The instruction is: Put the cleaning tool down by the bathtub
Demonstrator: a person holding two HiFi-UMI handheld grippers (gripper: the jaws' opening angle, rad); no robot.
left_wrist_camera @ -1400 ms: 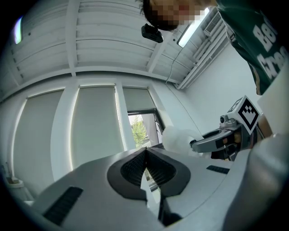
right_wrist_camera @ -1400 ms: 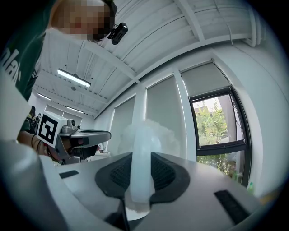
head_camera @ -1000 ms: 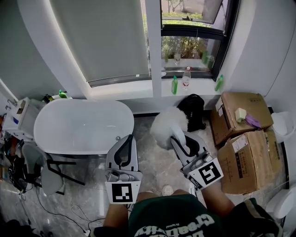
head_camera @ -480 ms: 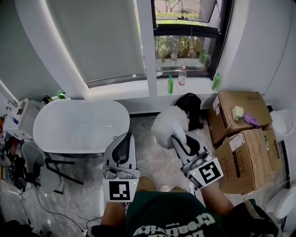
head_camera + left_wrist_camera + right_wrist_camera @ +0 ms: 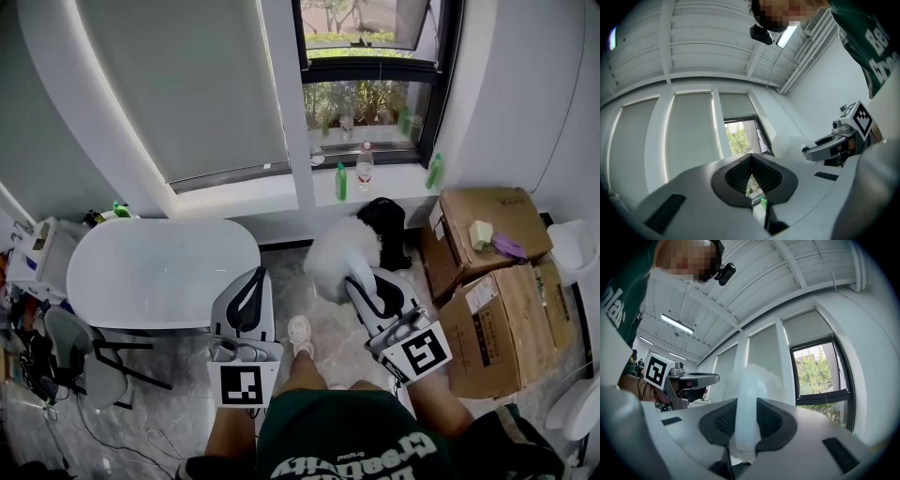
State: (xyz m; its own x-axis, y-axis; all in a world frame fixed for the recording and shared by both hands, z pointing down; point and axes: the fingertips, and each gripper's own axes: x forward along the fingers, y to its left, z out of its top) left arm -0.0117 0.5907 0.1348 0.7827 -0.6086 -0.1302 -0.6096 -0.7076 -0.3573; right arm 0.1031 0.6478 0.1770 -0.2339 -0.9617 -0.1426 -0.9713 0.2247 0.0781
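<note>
The fluffy white duster [image 5: 337,255] is held above the floor [image 5: 323,323], off the bathtub's [image 5: 159,272] right end. The right gripper's [image 5: 367,286] jaws pinch its handle. The left gripper's [image 5: 251,286] jaws are pressed together, empty. This looks like the carrying step. Next, lower the duster beside the tub and let go.

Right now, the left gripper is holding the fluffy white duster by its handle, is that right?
Wrong side: it is the right gripper that is holding the fluffy white duster by its handle. The right gripper view shows its jaws clamped on that handle.
</note>
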